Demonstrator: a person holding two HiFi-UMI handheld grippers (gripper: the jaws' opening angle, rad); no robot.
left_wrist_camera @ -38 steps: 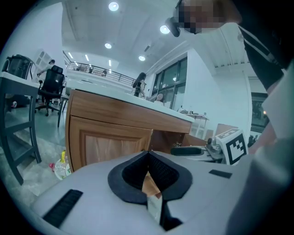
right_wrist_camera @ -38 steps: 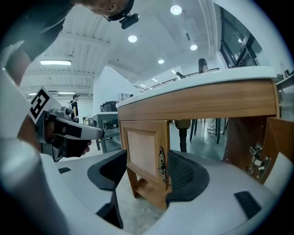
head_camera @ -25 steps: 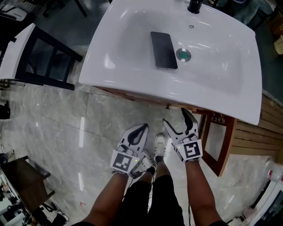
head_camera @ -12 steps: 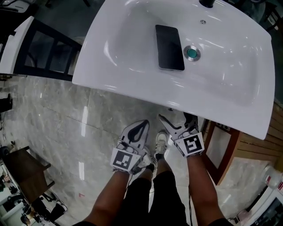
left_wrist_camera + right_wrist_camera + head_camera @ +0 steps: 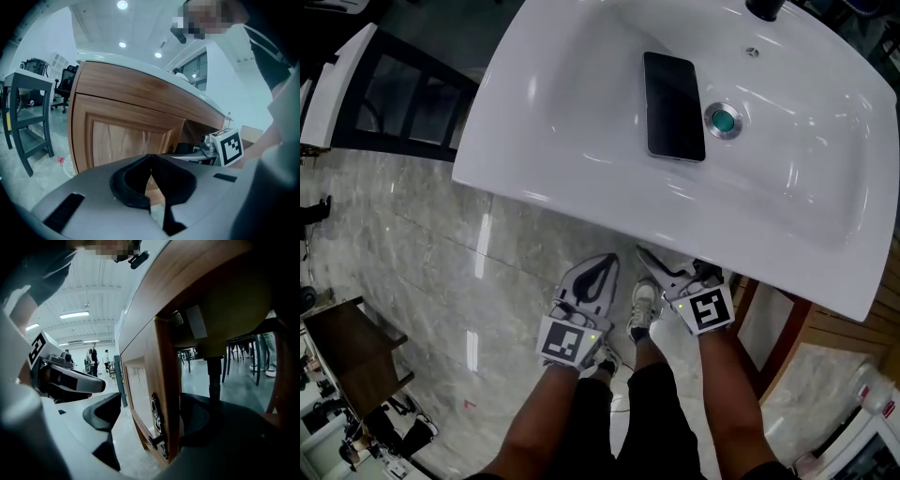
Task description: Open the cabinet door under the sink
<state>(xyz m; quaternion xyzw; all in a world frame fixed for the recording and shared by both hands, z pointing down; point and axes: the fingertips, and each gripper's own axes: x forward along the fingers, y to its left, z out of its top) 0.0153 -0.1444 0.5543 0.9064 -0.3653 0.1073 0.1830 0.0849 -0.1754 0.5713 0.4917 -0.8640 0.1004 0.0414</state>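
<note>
Compared with half a second ago, the white sink [image 5: 581,112] sits lower in the head view, and the right gripper [image 5: 680,272] has come closer under its front rim.

In the head view, a dark phone [image 5: 675,92] lies flat in the basin, just beside the green drain [image 5: 724,120]. The left gripper [image 5: 595,272] hangs over the marble floor [image 5: 441,272] beside the right one. The cabinet door [image 5: 766,323] stands swung out below the sink's right part, near the right gripper.

In the left gripper view, the left gripper [image 5: 151,161] has its two jaws pressed together with nothing between them. In front of it is a wooden cabinet front [image 5: 126,140] that lies flush. The right gripper's marker cube [image 5: 229,146] shows at the right.

In the right gripper view, the right gripper [image 5: 150,411] has its jaws wide apart, and the free edge of the cabinet door [image 5: 140,394] stands between them. The left jaw is clear of the door's face. I cannot tell if the right jaw touches the back. The dark metal handle [image 5: 156,425] is on this edge, between the jaws.
</note>
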